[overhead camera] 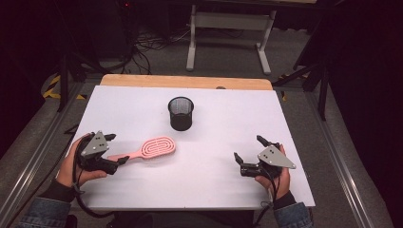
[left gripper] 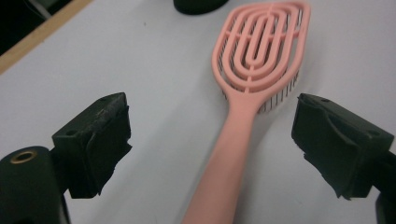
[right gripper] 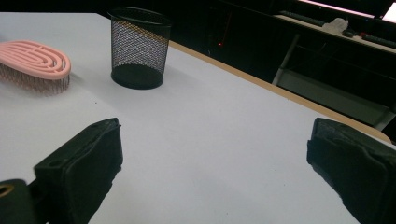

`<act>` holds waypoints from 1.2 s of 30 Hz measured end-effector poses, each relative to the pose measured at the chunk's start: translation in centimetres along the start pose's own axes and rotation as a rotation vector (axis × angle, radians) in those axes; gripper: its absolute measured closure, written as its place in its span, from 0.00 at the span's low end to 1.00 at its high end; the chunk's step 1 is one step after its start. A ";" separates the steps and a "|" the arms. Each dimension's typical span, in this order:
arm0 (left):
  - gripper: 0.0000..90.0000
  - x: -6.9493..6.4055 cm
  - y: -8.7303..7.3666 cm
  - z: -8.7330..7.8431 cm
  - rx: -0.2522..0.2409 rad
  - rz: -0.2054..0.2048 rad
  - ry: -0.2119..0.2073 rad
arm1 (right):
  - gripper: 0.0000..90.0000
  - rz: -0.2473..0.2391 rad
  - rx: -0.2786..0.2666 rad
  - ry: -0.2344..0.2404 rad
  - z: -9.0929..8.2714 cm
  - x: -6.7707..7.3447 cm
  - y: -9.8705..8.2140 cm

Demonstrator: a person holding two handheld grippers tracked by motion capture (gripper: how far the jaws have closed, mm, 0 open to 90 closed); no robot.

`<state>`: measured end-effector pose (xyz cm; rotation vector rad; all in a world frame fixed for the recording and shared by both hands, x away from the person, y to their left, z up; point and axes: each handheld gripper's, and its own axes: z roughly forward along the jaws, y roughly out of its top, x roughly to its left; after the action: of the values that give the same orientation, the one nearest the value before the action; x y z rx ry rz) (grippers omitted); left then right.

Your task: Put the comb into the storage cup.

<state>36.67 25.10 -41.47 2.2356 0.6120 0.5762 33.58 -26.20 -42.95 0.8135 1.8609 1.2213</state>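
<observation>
Left gripper view puts the pink hairbrush [left gripper: 254, 88] right where I want it: its handle runs up between my two black jaws, which stand spread wide with bare table on either side of the handle, neither pad touching it. From the high view the brush [overhead camera: 151, 148] lies flat on the white table [overhead camera: 214, 180] at the near left, head pointing right and a little far, handle end just at my left gripper [overhead camera: 117, 148]. The black mesh cup [overhead camera: 181, 113] stands upright farther off, near the middle. My right gripper [overhead camera: 247, 148] hovers at the near right, well apart from everything, jaws spread and holding nothing. My worry is the closing itself. The handle sits nearer one jaw than the other, so I judge that one pad would meet it first and push the brush sideways across the smooth surface instead of pinching it. The handle is slim and rounded, so a grip taken low on it could let the heavier head sag or swing once lifted. If the brush is meant for the cup, a tilted brush could catch the rim and tip that light cup over.
</observation>
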 end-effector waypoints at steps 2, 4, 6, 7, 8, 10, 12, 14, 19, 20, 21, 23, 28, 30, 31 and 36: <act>0.15 0.1 1.0 0.7 0.085 0.022 -0.010 | 0.05 0.003 0.005 0.003 0.1 0.0 -0.1; 0.16 0.1 1.4 1.2 0.116 0.034 -0.016 | 0.05 0.001 0.007 0.004 0.1 0.0 -0.1; 0.18 0.1 2.1 2.0 0.168 0.062 -0.025 | 0.05 0.004 0.011 0.004 0.1 0.0 -0.1; 0.19 0.2 2.5 2.4 0.194 0.076 -0.050 | 0.05 0.004 0.013 0.005 0.2 0.0 -0.2; 0.22 0.2 2.9 2.9 0.222 0.086 -0.075 | 0.05 0.004 0.015 0.006 0.2 -0.1 -0.2; 0.23 0.2 3.8 4.0 0.287 0.103 -0.109 | 0.05 0.005 0.019 0.008 0.2 -0.1 -0.2; 0.26 0.1 4.3 4.8 0.340 0.117 -0.140 | 0.05 0.006 0.017 0.010 0.2 -0.1 -0.2; 0.27 0.1 4.9 5.7 0.396 0.123 -0.153 | 0.05 0.007 0.019 0.012 0.2 -0.1 -0.2; 0.33 0.0 5.3 6.9 0.491 0.139 -0.177 | 0.05 0.005 0.023 0.017 0.2 -0.1 -0.2; 0.34 0.0 5.3 7.0 0.509 0.135 -0.188 | 0.05 0.005 0.024 0.019 0.2 -0.1 -0.2; 0.34 0.1 5.2 7.1 0.516 0.134 -0.195 | 0.05 0.005 0.026 0.021 0.2 -0.1 -0.3; 0.38 0.1 5.1 7.1 0.527 0.133 -0.216 | 0.05 0.005 0.027 0.022 0.3 -0.1 -0.3; 0.49 0.2 4.9 7.3 0.547 0.122 -0.220 | 0.05 -0.002 0.037 0.030 0.4 0.1 -0.3; 0.52 0.3 4.8 7.4 0.560 0.115 -0.225 | 0.05 -0.003 0.038 0.032 0.4 0.1 -0.3; 0.54 0.4 4.7 7.5 0.558 0.117 -0.227 | 0.05 -0.003 0.039 0.032 0.4 0.1 -0.3; 0.60 0.4 4.6 7.9 0.577 0.115 -0.250 | 0.05 -0.004 0.041 0.036 0.5 0.1 -0.3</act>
<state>42.62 18.25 -42.89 2.8417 0.5709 0.1730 33.90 -26.05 -43.38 0.8149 1.9208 1.2063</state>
